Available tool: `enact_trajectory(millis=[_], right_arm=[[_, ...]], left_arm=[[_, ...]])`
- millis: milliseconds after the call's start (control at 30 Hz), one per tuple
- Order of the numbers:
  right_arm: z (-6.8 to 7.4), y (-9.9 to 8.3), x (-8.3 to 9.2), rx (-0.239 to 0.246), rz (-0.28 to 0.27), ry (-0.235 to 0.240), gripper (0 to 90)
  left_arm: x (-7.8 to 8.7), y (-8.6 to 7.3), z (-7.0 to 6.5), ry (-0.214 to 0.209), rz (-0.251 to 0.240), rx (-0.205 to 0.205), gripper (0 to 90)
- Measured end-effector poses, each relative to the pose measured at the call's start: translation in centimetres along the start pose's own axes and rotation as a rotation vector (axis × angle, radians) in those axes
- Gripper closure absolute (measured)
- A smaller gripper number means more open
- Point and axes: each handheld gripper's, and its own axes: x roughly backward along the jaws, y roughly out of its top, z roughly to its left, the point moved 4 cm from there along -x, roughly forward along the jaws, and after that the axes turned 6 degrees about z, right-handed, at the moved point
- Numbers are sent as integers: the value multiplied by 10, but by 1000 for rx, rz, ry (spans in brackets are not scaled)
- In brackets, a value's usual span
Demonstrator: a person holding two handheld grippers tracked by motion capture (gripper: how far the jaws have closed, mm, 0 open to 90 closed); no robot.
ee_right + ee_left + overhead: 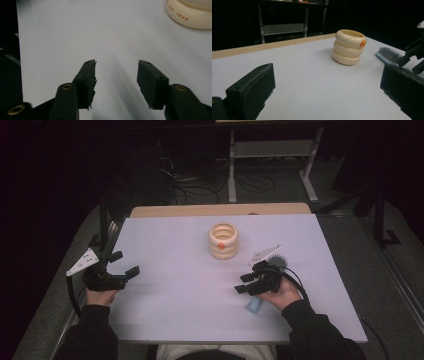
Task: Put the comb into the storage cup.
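The right gripper (245, 284) has its fingers half spread on nothing, so it should turn back to the blue hairbrush (265, 285) lying just behind and under them, then pinch its handle.

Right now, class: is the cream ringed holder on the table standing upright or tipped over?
Upright. The cream holder rests flat on the table, its three rings stacked level and its open mouth facing up.

Cream holder (223, 240), three stacked rings, upright near the far middle of the table (175, 290); small orange knob on its top ring, printed lettering low on its side. Pale wooden strip (175, 211) along the table's far edge. Beyond it, a grey metal shelf frame (272, 150) and loose cables (200, 190) on the floor.
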Motion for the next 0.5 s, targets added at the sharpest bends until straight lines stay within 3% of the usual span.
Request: enact_trajectory(millis=[300,367,500], right_arm=[[3,-5,-4,12,49,24,837],[3,-6,-3,11,51,27,882],[2,-10,-3,1,70,24,886]], left_arm=[[0,0,0,-1,-4,2,0],[0,0,0,-1,-4,2,0],[0,0,0,0,-3,2,0]])
